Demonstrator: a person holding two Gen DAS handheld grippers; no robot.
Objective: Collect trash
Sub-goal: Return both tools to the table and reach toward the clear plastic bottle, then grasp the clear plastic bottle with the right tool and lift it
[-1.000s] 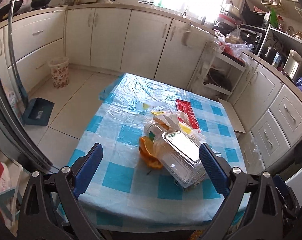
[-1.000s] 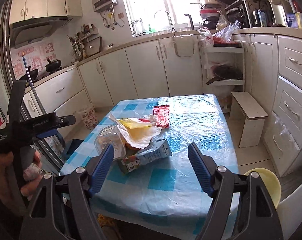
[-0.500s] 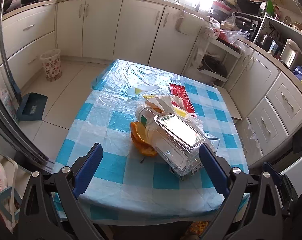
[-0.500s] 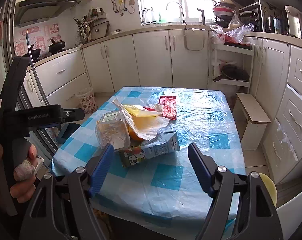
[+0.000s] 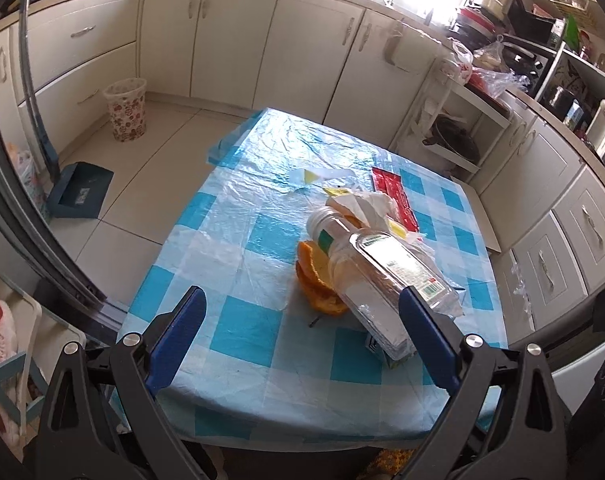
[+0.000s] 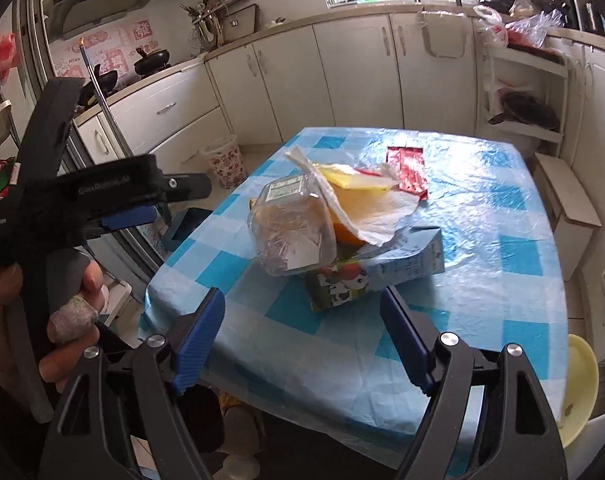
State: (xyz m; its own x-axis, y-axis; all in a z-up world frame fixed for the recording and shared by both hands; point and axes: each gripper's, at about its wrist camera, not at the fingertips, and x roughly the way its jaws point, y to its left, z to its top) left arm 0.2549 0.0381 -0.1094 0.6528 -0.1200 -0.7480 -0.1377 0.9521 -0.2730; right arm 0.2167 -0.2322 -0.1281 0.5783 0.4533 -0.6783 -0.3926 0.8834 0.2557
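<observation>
A pile of trash lies on the blue-checked table [image 5: 238, 320]: a clear plastic bottle [image 5: 382, 276] on its side, orange peel [image 5: 314, 280], crumpled white paper [image 5: 366, 206], a red wrapper [image 5: 394, 196] and a milk carton [image 6: 382, 272]. The bottle [image 6: 290, 236], paper [image 6: 366, 208] and red wrapper [image 6: 408, 172] also show in the right wrist view. My left gripper [image 5: 300, 332] is open and empty, above the table's near edge in front of the pile. My right gripper [image 6: 302, 336] is open and empty, just short of the carton.
A floral waste bin [image 5: 126, 110] stands on the floor by the cabinets, a blue dustpan [image 5: 80, 192] nearer. A wooden stool [image 6: 566, 204] and a yellow bowl [image 6: 578, 384] are right of the table. Cabinets surround the room.
Both grippers have moved closer to the table and the pile, which now looks larger. Both stay open; nothing has been picked up.
</observation>
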